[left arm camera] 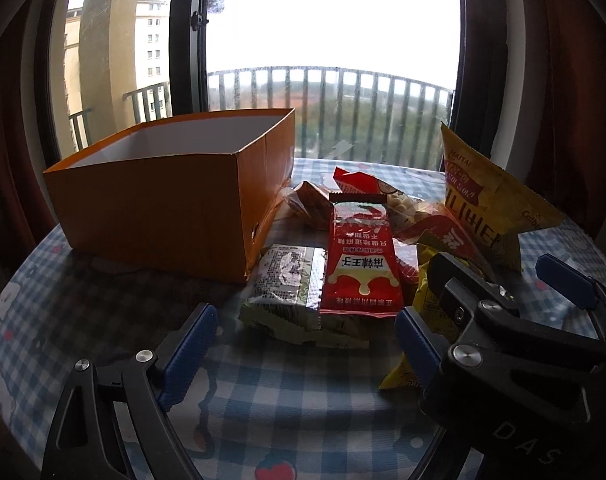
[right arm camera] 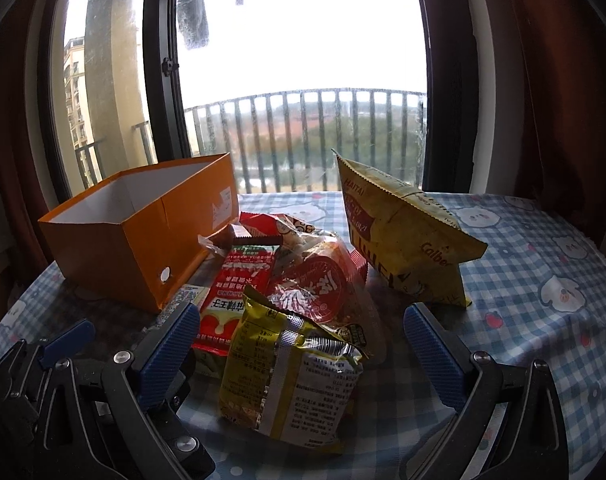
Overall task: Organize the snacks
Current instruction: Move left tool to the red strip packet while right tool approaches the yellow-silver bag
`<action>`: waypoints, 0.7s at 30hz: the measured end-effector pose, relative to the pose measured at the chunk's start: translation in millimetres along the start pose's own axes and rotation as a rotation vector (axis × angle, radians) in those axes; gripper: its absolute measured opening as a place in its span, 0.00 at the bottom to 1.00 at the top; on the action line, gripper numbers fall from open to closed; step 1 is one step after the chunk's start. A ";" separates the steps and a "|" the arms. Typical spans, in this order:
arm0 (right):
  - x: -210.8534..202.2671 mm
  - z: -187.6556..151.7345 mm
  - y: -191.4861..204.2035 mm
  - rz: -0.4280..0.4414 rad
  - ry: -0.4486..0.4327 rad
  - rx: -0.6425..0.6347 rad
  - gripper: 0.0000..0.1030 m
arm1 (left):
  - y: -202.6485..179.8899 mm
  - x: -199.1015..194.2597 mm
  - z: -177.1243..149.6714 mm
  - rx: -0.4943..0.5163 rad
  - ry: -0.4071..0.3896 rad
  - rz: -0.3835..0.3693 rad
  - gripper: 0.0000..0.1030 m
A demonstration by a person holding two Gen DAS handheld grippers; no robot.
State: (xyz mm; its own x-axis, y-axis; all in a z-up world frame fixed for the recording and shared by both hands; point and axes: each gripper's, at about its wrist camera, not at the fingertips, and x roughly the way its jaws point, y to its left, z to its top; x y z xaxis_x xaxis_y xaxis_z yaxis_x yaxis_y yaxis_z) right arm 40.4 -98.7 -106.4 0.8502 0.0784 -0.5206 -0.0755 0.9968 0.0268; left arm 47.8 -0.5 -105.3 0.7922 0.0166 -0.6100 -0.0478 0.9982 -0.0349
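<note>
right wrist view: the right gripper [right arm camera: 301,344] is spread wide around the yellow packet [right arm camera: 291,384], lying dead ahead, long axis pointing away; the orange box [right arm camera: 115,256] sits far left.

A home, high up in an apartment block: ahead of the grippers a round table [right arm camera: 543,248] in a blue checked cloth with cartoon bears stands against a big window [right arm camera: 303,60], dark red curtains [right arm camera: 563,80] either side, balcony railing [right arm camera: 303,128] and neighbouring flats [left arm camera: 153,52] beyond
</note>
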 end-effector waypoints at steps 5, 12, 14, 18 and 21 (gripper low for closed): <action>19.3 -8.1 1.0 -0.010 0.069 0.021 0.99 | 4.5 16.0 -5.6 -0.011 0.068 -0.006 0.85; 36.2 -15.2 2.0 -0.020 0.155 0.037 0.87 | 2.6 29.4 -10.4 -0.005 0.143 -0.029 0.83; 36.7 -15.3 2.1 -0.024 0.161 0.036 0.86 | 2.8 30.7 -10.9 -0.006 0.150 -0.029 0.83; 34.2 -15.1 3.9 -0.026 0.169 0.030 0.80 | 1.5 31.0 -10.5 -0.007 0.144 -0.020 0.82; 32.3 -14.4 3.4 -0.020 0.171 0.028 0.78 | -1.5 24.4 -8.5 0.004 0.121 -0.011 0.82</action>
State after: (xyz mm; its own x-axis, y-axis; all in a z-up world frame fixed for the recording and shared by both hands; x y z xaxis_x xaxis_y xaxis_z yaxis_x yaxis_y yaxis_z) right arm 60.0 -93.1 -135.5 0.7499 0.0566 -0.6591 -0.0423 0.9984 0.0376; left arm 62.0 -2.1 -126.8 0.7133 -0.0008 -0.7009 -0.0374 0.9985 -0.0392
